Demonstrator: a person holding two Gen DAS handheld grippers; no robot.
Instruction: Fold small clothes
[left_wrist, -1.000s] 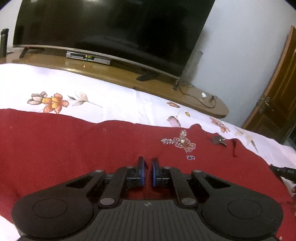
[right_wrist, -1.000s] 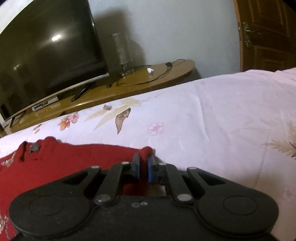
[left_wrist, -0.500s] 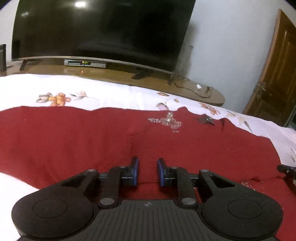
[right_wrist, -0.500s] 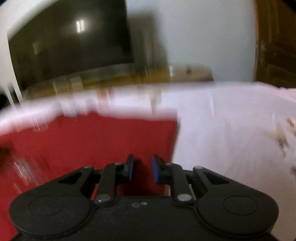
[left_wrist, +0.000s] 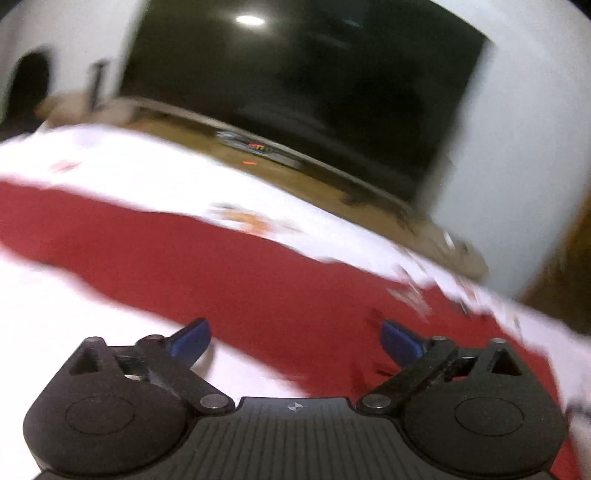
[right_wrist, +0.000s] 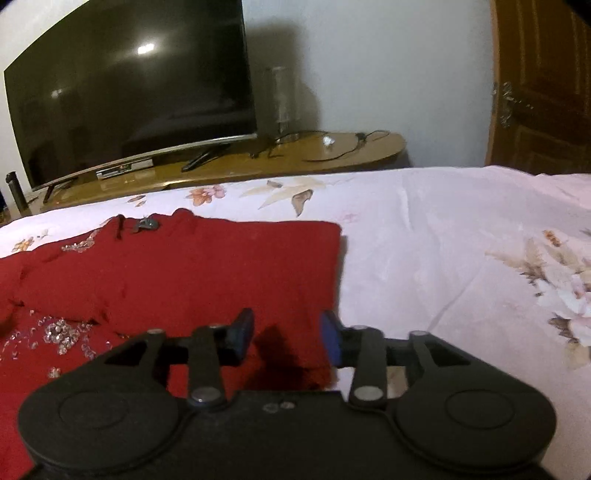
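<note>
Both wrist views overlook the bed (right_wrist: 424, 229), facing the television (right_wrist: 129, 92).

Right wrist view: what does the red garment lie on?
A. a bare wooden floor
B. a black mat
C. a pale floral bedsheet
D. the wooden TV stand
C: the red garment is spread flat on the pale bedsheet printed with flowers and leaves, while the wooden stand with the television sits behind the bed.

place: home bedroom | bed: floral bedsheet (right_wrist: 443, 229) as work surface | past far edge of bed: low wooden TV stand (right_wrist: 258, 166) with large curved TV (right_wrist: 129, 88), set-top box (right_wrist: 123, 169), loose cable (right_wrist: 343, 147) | wooden door (right_wrist: 543, 85) at right | plain white wall (right_wrist: 369, 66)
</note>
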